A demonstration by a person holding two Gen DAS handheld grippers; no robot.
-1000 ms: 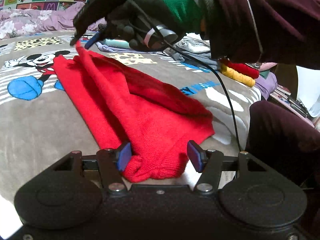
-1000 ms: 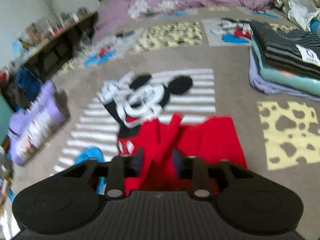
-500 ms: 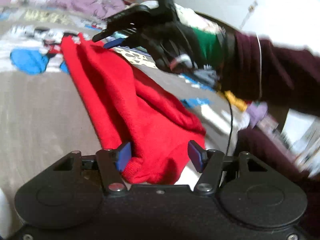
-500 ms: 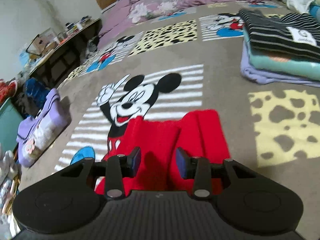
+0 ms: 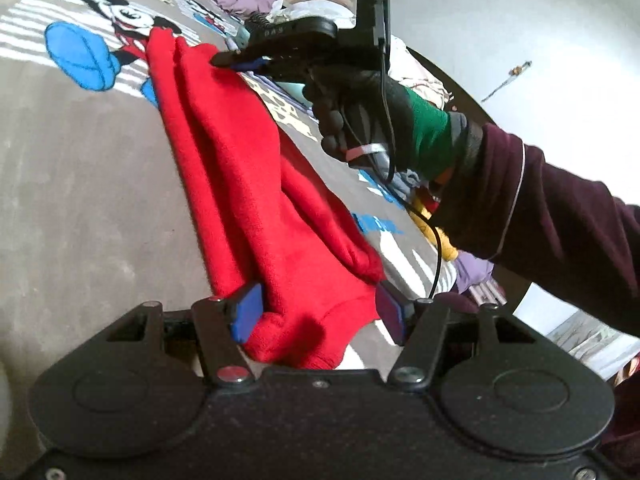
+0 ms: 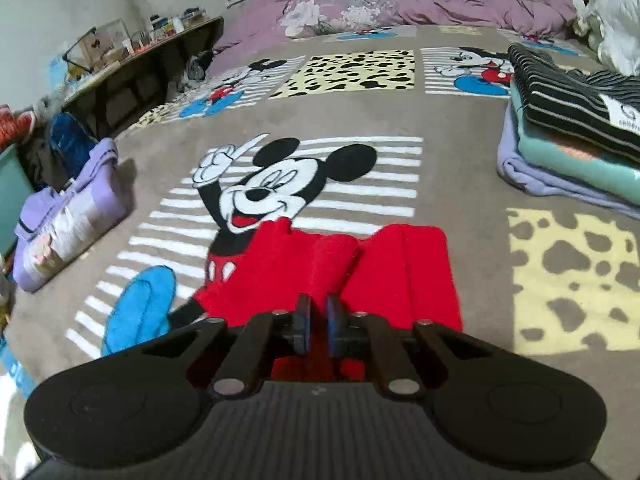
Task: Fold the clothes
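Observation:
A red knitted garment [image 5: 240,168] lies folded lengthwise on the grey cartoon-mouse blanket [image 5: 60,184]. Its near end sits between the blue pads of my left gripper [image 5: 319,312], which stands open around it without pinching. At the far end a person's black-gloved hand [image 5: 360,104] holds my right gripper [image 5: 224,58] with its tips on the cloth. In the right wrist view the right gripper [image 6: 318,326] has its jaws closing, nearly together, on a raised ridge of the red garment [image 6: 400,272].
A stack of folded clothes [image 6: 568,152], striped on top, sits at the right of the blanket. A purple bundle [image 6: 68,212] lies at the left edge, beside a low cluttered shelf [image 6: 132,60]. A purple duvet [image 6: 400,4] is heaped at the back. A dark red sleeve [image 5: 560,208] crosses the left wrist view.
The right jaws have gone from apart to nearly together on a red fold, and that gripper has sunk onto the garment's far end. The left wrist view has rolled; its jaws stay apart.

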